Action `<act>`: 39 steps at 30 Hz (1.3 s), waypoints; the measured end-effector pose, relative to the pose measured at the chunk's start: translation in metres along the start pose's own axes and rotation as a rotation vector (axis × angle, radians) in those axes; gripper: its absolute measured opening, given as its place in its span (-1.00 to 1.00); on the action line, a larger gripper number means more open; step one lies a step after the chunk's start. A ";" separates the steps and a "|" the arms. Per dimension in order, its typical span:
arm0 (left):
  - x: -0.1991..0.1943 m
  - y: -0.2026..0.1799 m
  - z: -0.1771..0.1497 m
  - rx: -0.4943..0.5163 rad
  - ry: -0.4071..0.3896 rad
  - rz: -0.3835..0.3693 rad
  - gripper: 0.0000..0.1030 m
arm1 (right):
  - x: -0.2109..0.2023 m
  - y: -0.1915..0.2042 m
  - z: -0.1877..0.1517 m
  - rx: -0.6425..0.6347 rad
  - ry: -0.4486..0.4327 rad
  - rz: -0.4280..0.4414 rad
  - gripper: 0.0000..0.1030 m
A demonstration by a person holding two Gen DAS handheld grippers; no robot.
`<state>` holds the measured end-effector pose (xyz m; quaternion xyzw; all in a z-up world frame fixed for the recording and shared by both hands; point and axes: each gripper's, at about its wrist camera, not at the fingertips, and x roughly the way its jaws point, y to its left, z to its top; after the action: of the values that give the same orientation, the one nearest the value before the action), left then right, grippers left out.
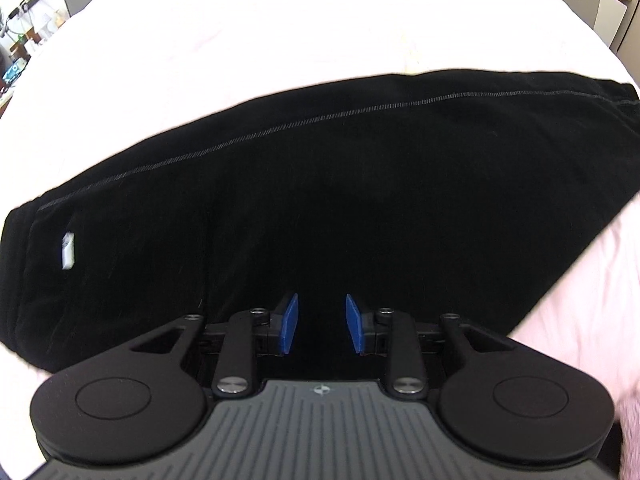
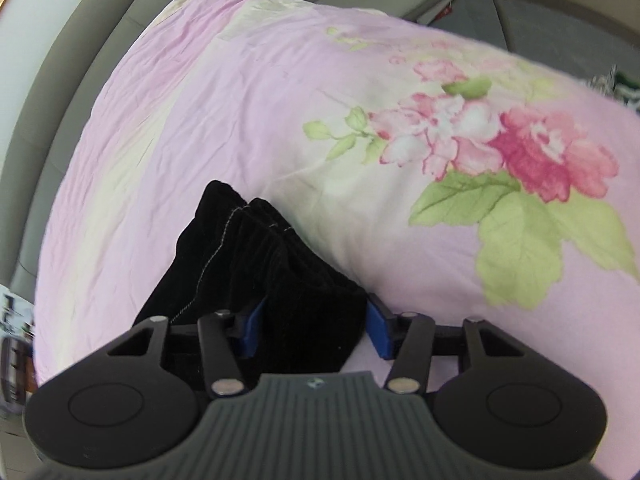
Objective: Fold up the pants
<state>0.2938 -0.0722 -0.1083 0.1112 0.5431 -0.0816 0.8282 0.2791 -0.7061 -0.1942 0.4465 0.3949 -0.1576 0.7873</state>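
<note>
- Your left gripper (image 1: pixel 321 324) points down at the black pants (image 1: pixel 304 184). Its two blue pads (image 1: pixel 289 322) stand a little apart, and nothing is pinched between them. You only see dark cloth under the gap.
- Your right gripper (image 2: pixel 316 330) has a bunched end of the pants (image 2: pixel 280 280) sitting between its blue pads (image 2: pixel 378 330). The left pad is tucked against the cloth. The right pad is at the edge of the cloth, and you cannot tell for sure that it presses on it.
- In the left view, the pants lie flat on the bed (image 1: pixel 248 40) and stretch from one side of the picture to the other.
- A thin gray line of stitches (image 1: pixel 320 118) runs along the far side of the pants.
- A small white tag (image 1: pixel 69 250) sits near the left end of the pants.
- In the right view, the end of the pants stands up in folds, and a stitched line (image 2: pixel 212 256) runs down it.
- Past the pants is the pink sheet (image 2: pixel 192 120), all wrinkly.
- Big pink flowers (image 2: pixel 500 140) with green leaves (image 2: pixel 516 240) are printed on the right part of the sheet.
- Far off, gray furniture (image 2: pixel 120 32) curves around the edge of the bed.
</note>
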 end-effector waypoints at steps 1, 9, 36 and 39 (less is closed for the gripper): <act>0.004 0.003 0.000 -0.009 -0.003 -0.008 -0.34 | 0.004 -0.003 0.000 -0.002 0.002 0.010 -0.10; 0.051 0.006 0.017 -0.044 0.078 -0.009 -0.34 | -0.006 0.036 -0.010 -0.229 -0.057 -0.104 -0.39; -0.019 0.073 0.031 -0.023 -0.088 -0.118 -0.34 | -0.100 0.396 -0.219 -0.837 -0.014 0.169 -0.49; -0.028 0.086 0.027 -0.036 -0.106 -0.120 -0.34 | -0.064 0.414 -0.267 -0.889 0.079 0.158 -0.49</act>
<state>0.3284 0.0033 -0.0645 0.0592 0.5058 -0.1272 0.8512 0.3582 -0.2639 0.0170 0.0996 0.4187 0.1052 0.8965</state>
